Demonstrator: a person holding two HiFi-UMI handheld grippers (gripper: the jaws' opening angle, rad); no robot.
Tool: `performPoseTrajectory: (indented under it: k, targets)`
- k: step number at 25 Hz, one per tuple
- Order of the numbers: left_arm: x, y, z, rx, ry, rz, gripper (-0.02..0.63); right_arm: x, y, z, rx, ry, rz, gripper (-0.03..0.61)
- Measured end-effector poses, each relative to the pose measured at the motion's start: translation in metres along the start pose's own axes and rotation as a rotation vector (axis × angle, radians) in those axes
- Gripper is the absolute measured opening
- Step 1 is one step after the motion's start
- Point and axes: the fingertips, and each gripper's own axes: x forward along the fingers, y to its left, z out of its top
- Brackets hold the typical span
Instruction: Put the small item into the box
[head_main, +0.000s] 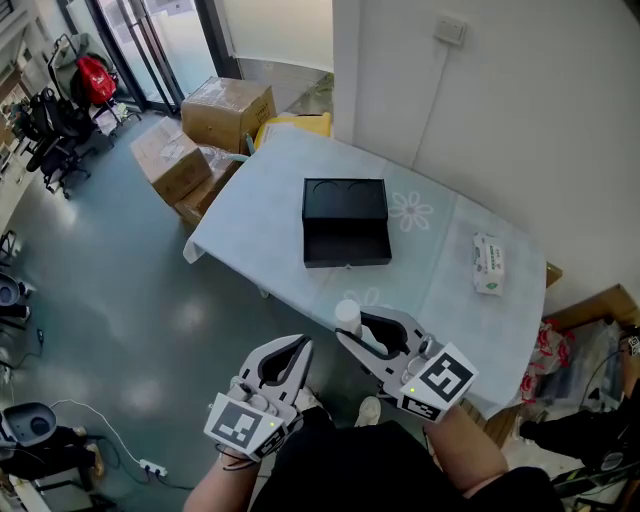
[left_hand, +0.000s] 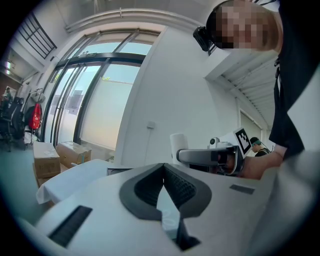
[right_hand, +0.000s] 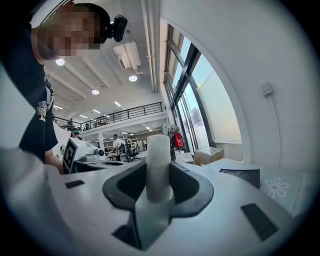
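Table: pale blue cloth-covered tabletop (head_main: 450, 290), open black rectangular box (head_main: 345, 222) at centre.
Item: small white cylinder (right_hand: 158, 165), upright, near the table's front edge, well apart from the box.
Right gripper (right_hand: 159, 174): clamped on the cylinder's lower sides.
Handling: probably light, stiff, smooth; firm sidewall grip.
Left gripper (left_hand: 163, 167): jaws together, empty.

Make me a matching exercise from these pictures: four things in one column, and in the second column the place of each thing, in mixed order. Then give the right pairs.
Things:
1. black box
2. cylinder
3. packet
4. cardboard boxes

Places:
A. between the jaws of the right hand-held gripper
B. on the floor, past the far end of the table
C. in the middle of the table
D. near the table's right end in the head view

Pairs: 1-C, 2-A, 3-D, 4-B
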Motion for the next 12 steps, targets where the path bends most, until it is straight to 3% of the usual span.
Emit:
performPoseTrajectory:
  k: [12]
  targets:
    - [-0.024, 0.062, 0.005, -0.029, 0.011, -0.028, 0.008, 0.078, 0.010, 0.000, 0.017, 0.003, -0.001, 0.141]
